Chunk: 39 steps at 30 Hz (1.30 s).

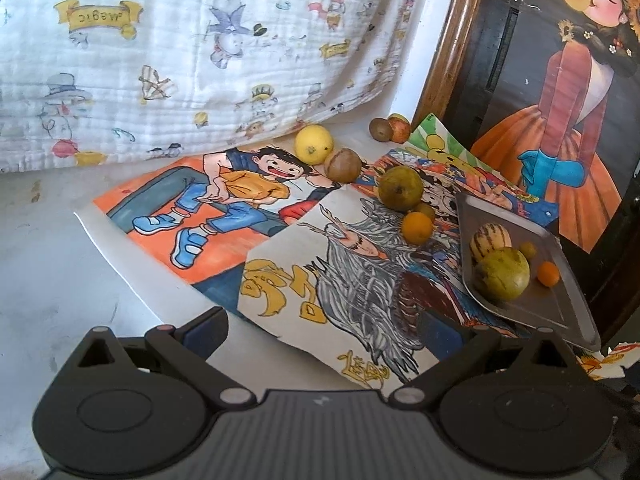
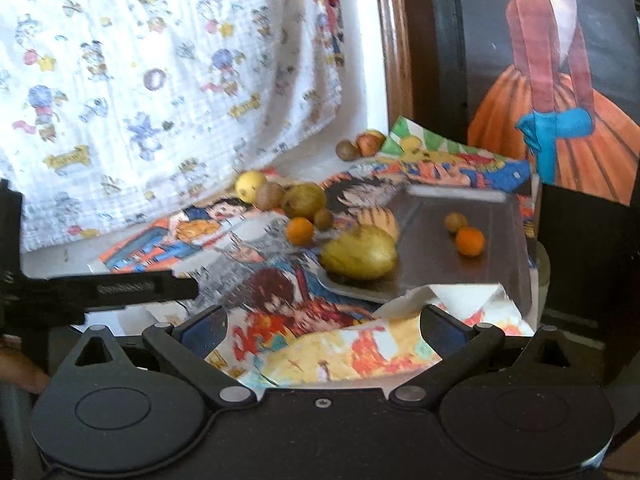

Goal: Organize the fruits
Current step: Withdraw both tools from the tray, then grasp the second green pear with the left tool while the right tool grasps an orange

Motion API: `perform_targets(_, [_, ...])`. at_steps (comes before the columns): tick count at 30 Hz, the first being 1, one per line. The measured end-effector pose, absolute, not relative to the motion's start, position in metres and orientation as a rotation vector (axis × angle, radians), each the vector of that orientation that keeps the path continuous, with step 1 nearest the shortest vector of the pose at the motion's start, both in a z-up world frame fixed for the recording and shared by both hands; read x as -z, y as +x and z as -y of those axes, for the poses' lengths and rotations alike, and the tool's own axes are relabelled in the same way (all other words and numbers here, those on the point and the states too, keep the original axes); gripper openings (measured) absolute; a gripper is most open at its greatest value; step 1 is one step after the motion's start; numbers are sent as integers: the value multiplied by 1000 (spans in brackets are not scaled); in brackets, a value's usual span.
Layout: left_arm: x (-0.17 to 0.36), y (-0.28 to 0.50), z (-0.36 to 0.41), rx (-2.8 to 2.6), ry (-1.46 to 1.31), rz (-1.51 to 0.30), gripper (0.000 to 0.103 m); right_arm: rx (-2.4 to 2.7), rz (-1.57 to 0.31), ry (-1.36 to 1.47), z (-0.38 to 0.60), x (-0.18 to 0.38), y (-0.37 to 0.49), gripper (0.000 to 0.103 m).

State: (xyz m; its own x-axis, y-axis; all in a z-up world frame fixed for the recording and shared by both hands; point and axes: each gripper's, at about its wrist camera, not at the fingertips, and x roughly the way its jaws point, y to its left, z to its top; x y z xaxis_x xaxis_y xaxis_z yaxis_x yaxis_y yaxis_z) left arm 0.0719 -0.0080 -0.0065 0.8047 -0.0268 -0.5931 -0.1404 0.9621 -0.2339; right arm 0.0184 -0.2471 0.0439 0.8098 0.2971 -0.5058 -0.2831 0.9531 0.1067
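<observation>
Indoors, drawings (image 1: 224,216) covering white table (image 1: 48,264), metal tray (image 1: 560,304), both grippers' fingers released.

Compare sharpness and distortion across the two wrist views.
Left wrist view: sharp, the fruit on the tray crisp, with fisheye bending at the edges and dark corners. Right wrist view: smeared by motion blur, the drawings and green fruit soft; same fisheye curve.

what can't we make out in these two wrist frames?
- Striped fruit: right view, mostly hidden behind the green fruit.
- Apple: left view, partly behind the kiwi; small and far off in both.
- Tray: left view, near corner tucked behind the left gripper.
- Right view is blurred; the drawings do not read.
- Dark bar at its left edge: cut off, label unreadable.
</observation>
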Motion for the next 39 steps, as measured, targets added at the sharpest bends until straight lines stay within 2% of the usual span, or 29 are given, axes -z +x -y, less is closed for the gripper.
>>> perform_targets(20, [1,102,-12,-105,-254,-623,103,-365,-481,23,236,-62,52,102])
perform_targets(39, [-7,176,-31,-77,-172,-595,103,-384,-534,-74,219,-47,134,102])
